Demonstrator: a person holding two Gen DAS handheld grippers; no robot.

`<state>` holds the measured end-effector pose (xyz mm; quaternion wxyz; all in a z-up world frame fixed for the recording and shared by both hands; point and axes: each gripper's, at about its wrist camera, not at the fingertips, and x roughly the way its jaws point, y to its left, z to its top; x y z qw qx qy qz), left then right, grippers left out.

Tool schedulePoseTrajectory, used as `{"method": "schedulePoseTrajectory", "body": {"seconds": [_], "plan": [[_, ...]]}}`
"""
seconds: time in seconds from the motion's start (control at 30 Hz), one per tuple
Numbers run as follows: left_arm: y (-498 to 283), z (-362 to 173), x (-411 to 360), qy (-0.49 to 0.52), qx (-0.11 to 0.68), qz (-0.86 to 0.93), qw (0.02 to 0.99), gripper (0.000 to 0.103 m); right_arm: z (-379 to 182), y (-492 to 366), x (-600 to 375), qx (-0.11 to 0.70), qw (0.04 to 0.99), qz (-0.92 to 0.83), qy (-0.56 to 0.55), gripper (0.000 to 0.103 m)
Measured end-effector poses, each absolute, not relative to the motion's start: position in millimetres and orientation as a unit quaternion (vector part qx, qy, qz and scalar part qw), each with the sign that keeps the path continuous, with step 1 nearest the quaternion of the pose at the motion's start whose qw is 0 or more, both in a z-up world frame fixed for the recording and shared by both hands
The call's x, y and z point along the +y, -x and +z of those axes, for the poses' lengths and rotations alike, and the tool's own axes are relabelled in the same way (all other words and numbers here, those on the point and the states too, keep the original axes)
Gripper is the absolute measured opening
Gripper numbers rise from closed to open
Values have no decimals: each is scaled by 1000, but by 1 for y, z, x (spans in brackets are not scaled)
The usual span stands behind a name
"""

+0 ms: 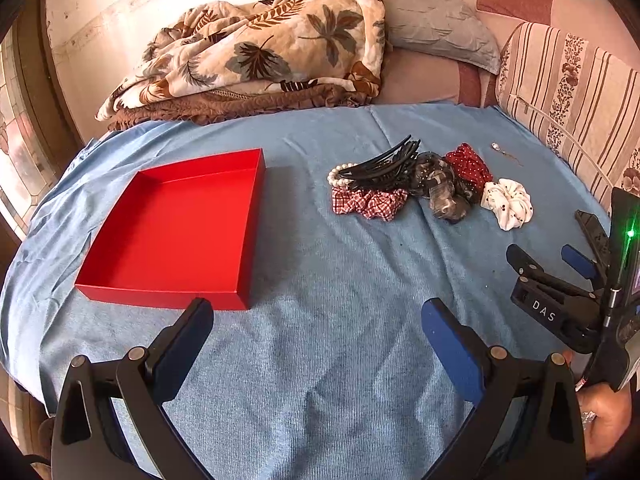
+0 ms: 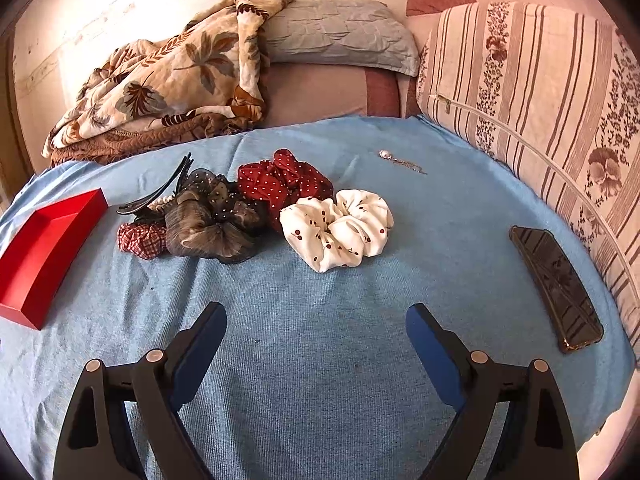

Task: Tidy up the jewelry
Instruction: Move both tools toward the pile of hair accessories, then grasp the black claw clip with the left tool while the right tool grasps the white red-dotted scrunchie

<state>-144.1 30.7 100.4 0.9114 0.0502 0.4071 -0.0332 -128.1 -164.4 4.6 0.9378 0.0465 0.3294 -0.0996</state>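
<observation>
Both tongs hang spread and empty over the blue sheet [image 2: 320,360]: the left gripper [image 1: 316,320] near the red box [image 1: 180,232], the right gripper [image 2: 316,320] facing the pile. Nearest the right one, well apart from its tips, lies the white scrunchie [image 2: 340,228], probably light, soft and squashy; a pinch on its puffed rim should hold. Behind it bunch the grey scrunchie [image 2: 212,224], dotted red scrunchie [image 2: 280,180], stiff black headbands [image 2: 160,192] and pearl bracelet [image 1: 338,172]. Farthest, the thin necklace [image 2: 400,162] looks slippery and delicate.

White letters "DAS" stand on the right tool [image 1: 560,258].
</observation>
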Motion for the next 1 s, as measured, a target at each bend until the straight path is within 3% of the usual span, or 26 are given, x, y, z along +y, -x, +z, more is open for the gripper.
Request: {"method": "schedulePoseTrajectory", "body": {"seconds": [0.5, 1.0], "plan": [[141, 110, 51, -60, 373, -11, 926, 103, 6, 127, -170, 317, 941, -114, -43, 92], [111, 125, 44, -110, 363, -52, 924, 103, 22, 121, -221, 302, 938, -125, -118, 92]]}}
